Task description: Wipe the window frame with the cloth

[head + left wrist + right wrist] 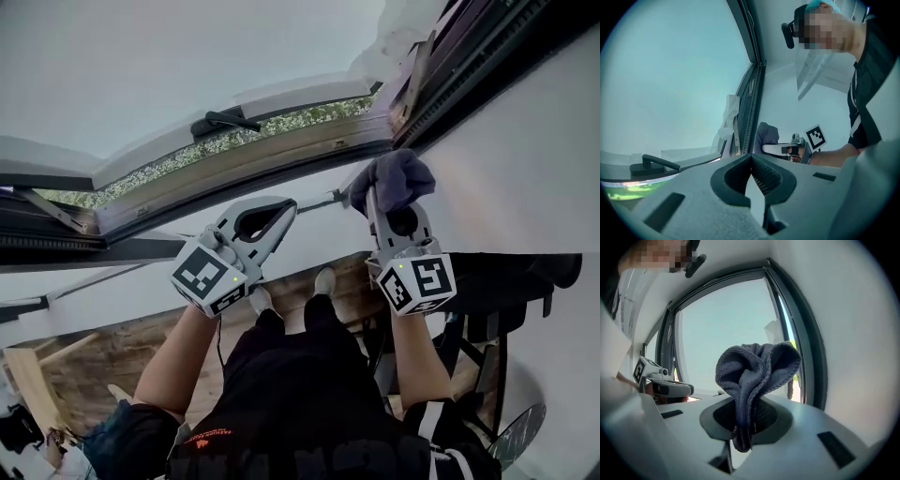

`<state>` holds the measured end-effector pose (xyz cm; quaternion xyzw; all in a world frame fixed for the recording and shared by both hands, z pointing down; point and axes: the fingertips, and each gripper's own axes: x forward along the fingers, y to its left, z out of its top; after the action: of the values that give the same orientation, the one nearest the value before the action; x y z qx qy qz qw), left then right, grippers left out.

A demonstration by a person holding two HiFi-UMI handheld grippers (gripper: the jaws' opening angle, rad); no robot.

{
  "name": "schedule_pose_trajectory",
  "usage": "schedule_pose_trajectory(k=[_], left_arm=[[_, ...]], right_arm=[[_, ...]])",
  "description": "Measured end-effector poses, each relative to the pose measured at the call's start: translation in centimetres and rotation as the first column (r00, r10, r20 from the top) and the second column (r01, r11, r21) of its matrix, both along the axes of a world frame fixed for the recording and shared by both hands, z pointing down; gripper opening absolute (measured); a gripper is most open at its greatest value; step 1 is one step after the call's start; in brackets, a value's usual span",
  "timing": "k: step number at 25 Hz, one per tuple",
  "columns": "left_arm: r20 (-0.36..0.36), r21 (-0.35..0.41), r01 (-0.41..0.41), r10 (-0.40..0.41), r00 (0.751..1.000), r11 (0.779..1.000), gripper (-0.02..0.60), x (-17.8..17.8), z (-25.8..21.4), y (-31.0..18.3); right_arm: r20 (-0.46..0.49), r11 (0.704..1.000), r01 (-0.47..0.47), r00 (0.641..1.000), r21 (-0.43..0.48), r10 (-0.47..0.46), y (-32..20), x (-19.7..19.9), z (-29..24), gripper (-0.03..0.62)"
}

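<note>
Jaws of the right gripper (740,430) are clamped on the bunched cloth (757,369), held at one o'clock near the window frame (281,155) corner for wiping. The left gripper (751,159) is kept closed and empty at nine o'clock, seemingly clear of the stroke.

Grey left gripper (286,208) and right gripper (373,201) bear black-and-white marker cubes (208,277); black clothing (291,394), pale shoes (324,280)

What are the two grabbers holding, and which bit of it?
The right gripper pinches the grey cloth by its bunched-up lower end. The left gripper is shut on nothing.
</note>
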<state>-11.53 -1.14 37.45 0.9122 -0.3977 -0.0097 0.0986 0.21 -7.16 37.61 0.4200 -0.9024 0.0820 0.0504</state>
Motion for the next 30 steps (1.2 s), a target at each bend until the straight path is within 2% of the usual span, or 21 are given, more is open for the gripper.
schedule_pose_trajectory(k=[16,30], left_arm=[[0.008,0.040,0.110,-0.111,0.994,0.993,0.018,-5.2,-2.0,3.9],[0.006,0.078,0.135,-0.135,0.991,0.988,0.018,-6.3,-3.5,3.1]], right_arm=[[-0.014,0.979,0.197,0.980,0.052,-0.196,4.6,-6.4,-4.7,0.049],[-0.039,0.952,0.301,0.953,0.049,-0.299,5.7,-9.0,-5.6,0.049]])
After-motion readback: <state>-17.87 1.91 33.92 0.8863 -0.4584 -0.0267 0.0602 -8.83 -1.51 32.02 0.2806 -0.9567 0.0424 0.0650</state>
